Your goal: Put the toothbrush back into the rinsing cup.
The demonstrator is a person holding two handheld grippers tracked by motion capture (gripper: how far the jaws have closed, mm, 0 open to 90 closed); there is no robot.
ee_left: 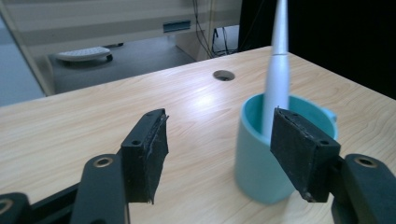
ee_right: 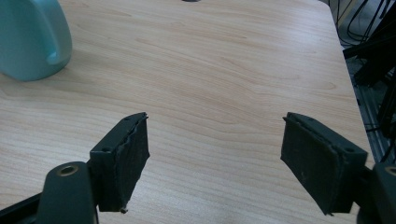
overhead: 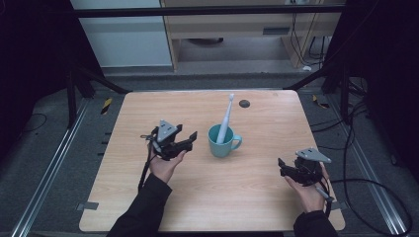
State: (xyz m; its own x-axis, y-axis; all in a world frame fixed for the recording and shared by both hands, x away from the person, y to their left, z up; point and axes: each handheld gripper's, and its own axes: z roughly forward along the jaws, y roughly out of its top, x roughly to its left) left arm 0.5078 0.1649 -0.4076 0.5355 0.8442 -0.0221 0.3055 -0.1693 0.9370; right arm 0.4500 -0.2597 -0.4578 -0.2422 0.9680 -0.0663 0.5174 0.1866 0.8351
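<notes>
The left gripper (overhead: pixel 190 139) is wide open and holds nothing. Its two black jaws have flat, rough pads. It points at the blue-green cup (overhead: pixel 221 141), which stands just beside it, near the middle of the table (overhead: pixel 257 192). In the left gripper view, one jaw sits in front of the cup's wall, but I cannot tell if it touches.

The cup is round and smooth, with a handle on the side turned to the table's right edge. A white toothbrush (overhead: pixel 226 118) stands in it, long and thin, leaning toward the far edge.

The right gripper (overhead: pixel 281 167) is wide open too, and empty. It is near the table's right edge, close to the near right corner, well apart from the cup.

The table is pale wood with fine lines. A small dark round hole (overhead: pixel 244 103) lies near its far edge.
</notes>
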